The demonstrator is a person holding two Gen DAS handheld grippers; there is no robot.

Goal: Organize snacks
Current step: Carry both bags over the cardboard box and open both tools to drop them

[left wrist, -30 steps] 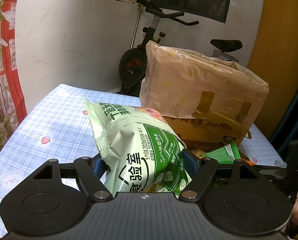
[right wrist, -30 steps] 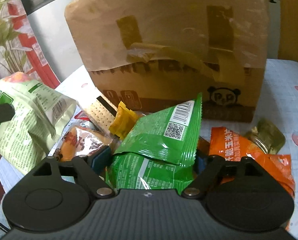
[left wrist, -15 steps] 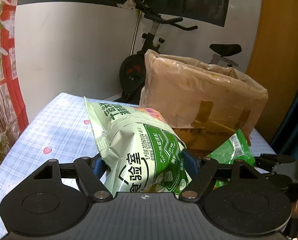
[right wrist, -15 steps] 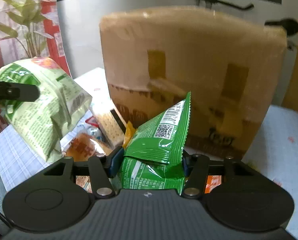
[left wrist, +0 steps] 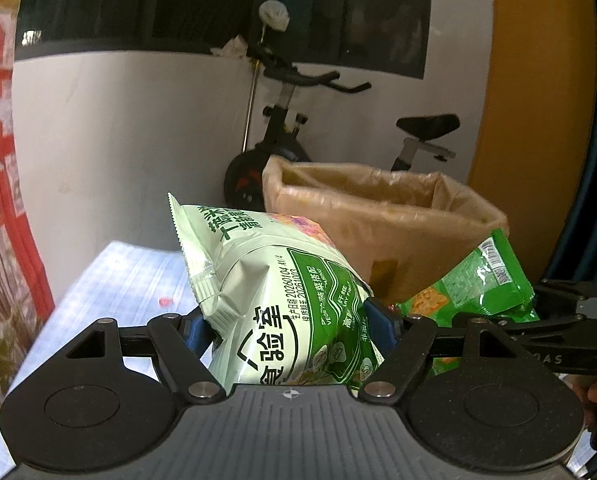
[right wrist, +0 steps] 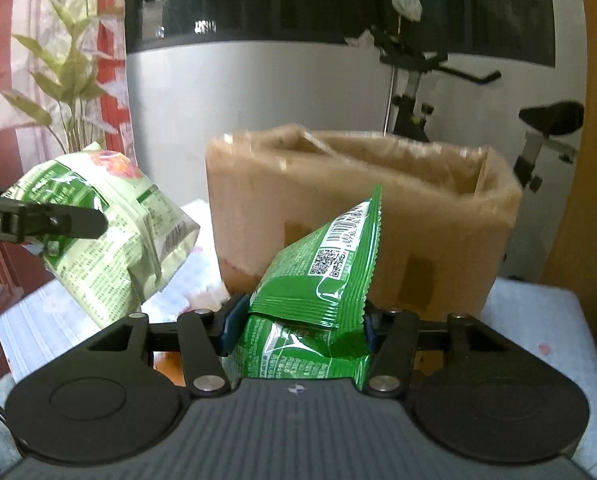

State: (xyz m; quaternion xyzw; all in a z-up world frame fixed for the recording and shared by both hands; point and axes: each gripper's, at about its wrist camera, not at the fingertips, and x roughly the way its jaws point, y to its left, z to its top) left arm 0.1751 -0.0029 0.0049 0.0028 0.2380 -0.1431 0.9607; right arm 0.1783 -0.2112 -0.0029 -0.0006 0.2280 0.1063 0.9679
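Left tongs (left wrist: pixel 286 316): clenched on the pale green snack bag (left wrist: pixel 282 292), which is lifted off the bench (left wrist: pixel 110 280) — short of the box.
Right tongs (right wrist: pixel 298 320): clenched on the dark green packet (right wrist: pixel 326 264), folded where the pads pinch it, held up in front of the box wall.
Lined cardboard box (right wrist: pixel 438 220): open-topped, standing on the bench; what lies inside cannot be told.
Done: both packs are gripped and raised to about rim level.
Left: my judgement — carry each over the rim and drop it in; other snacks cannot be seen from here.
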